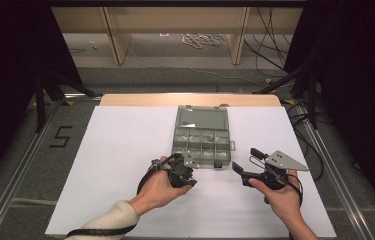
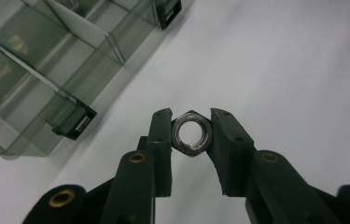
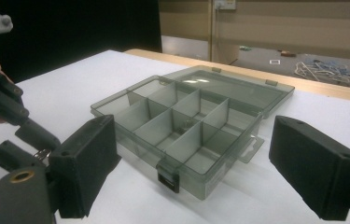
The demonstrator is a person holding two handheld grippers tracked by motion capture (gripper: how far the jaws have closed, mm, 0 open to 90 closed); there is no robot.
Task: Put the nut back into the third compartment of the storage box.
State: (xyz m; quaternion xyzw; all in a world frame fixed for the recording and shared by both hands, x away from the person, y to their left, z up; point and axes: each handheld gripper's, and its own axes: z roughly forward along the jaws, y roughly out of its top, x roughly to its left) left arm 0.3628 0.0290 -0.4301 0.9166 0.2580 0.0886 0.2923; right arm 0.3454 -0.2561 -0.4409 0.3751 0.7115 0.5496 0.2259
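Already pinched: the left gripper (image 2: 190, 135) holds a hex nut (image 2: 191, 136) between its nearly closed jaws, bore facing the camera.
Just beyond and to its left lies the open compartment box (image 2: 46, 84); a small part sits in one cell. The right gripper (image 3: 191, 163) waits, jaws wide and empty.

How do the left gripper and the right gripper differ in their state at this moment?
The left gripper has its jaws closed on a metal hex nut; the right gripper has its jaws wide apart with nothing between them. The left gripper points down at the white table; the right gripper looks level toward the open compartment box. Both have black jaws.
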